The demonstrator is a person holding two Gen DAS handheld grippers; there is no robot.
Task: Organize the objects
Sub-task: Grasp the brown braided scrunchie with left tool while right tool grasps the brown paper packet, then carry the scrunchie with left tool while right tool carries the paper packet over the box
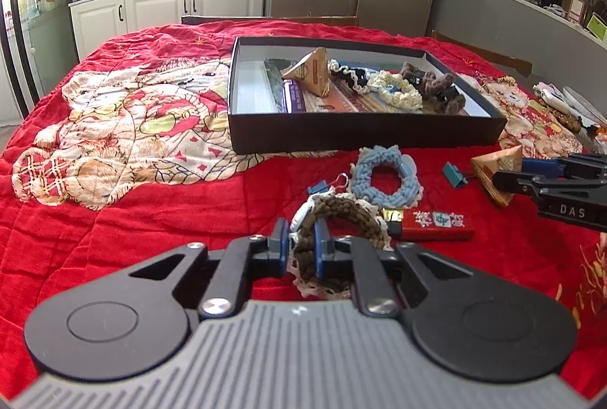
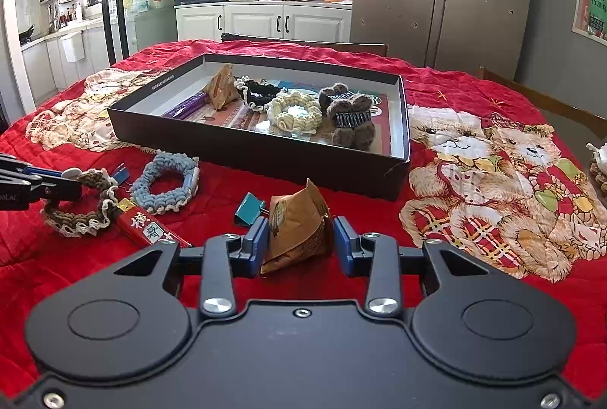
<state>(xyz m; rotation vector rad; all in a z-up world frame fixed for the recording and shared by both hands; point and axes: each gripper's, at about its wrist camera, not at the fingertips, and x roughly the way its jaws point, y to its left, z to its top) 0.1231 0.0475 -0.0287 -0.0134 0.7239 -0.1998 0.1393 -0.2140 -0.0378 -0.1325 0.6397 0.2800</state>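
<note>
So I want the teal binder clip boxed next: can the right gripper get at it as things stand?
Probably not yet: the right gripper has the brown triangular packet between its fingers. The teal binder clip itself lies uncovered, just left.

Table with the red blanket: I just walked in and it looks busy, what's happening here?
A person is sorting small items into the black box. The left hand-held gripper is closed on a brown crocheted scrunchie. The right hand-held gripper straddles a brown triangular packet, jaws not yet closed on it. A blue scrunchie, a red lighter and a teal binder clip lie outside the box.
</note>
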